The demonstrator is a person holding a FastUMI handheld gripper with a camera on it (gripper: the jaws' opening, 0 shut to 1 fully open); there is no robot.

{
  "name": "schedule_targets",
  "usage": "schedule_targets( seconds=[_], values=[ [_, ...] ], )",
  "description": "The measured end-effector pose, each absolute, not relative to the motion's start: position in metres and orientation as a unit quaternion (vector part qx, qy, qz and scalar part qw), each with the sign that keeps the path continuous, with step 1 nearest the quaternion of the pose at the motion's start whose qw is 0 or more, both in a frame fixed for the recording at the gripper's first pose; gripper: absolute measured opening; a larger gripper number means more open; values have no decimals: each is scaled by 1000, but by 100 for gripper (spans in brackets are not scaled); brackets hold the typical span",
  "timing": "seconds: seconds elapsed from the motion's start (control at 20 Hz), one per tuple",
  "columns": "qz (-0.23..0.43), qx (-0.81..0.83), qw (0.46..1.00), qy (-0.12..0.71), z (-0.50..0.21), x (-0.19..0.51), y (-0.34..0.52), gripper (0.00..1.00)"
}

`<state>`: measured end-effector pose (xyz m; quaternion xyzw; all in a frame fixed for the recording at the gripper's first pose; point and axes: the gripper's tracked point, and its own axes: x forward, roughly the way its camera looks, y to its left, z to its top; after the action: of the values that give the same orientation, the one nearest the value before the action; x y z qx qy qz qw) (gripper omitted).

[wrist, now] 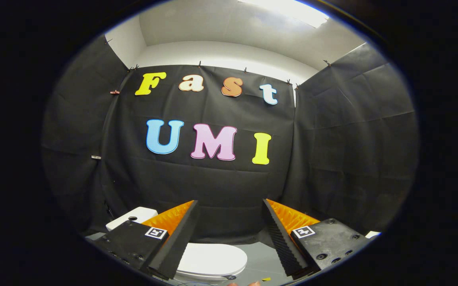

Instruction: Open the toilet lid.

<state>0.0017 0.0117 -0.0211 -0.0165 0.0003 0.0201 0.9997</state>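
The gripper [229, 234] is held high with its jaws spread wide and nothing between them; it looks forward at the booth's wall rather than down at its target. Below and between the fingers [173, 246], nearer the left one, sits the toilet lid [213, 258], white, lying flat and closed on the bowl. No finger touches it; the gripper is apart from it, above. Behind the left finger stands the white cistern [133, 216] with a round button on top, against the black cloth. Grey floor [261, 258] shows beside the toilet. By my judgement the task has not begun in effect: the lid is down, and reaching under its front edge and lifting all remain.
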Motion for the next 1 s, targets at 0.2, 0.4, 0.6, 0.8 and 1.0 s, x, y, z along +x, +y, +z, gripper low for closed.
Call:
schedule_targets(
  seconds=[0.2, 0.4, 0.6, 0.8, 1.0],
  values=[
    [30, -25, 999, -9, -48, 6, 12, 98],
    [43, -28, 998, 26, -106, 13, 9, 98],
    [64, 8, 993, 98, -193, 16, 6, 98],
    [76, 83, 973, 200, -283, 13, -1, 99],
    [70, 191, 933, 295, -368, 11, -16, 99]
  ],
)
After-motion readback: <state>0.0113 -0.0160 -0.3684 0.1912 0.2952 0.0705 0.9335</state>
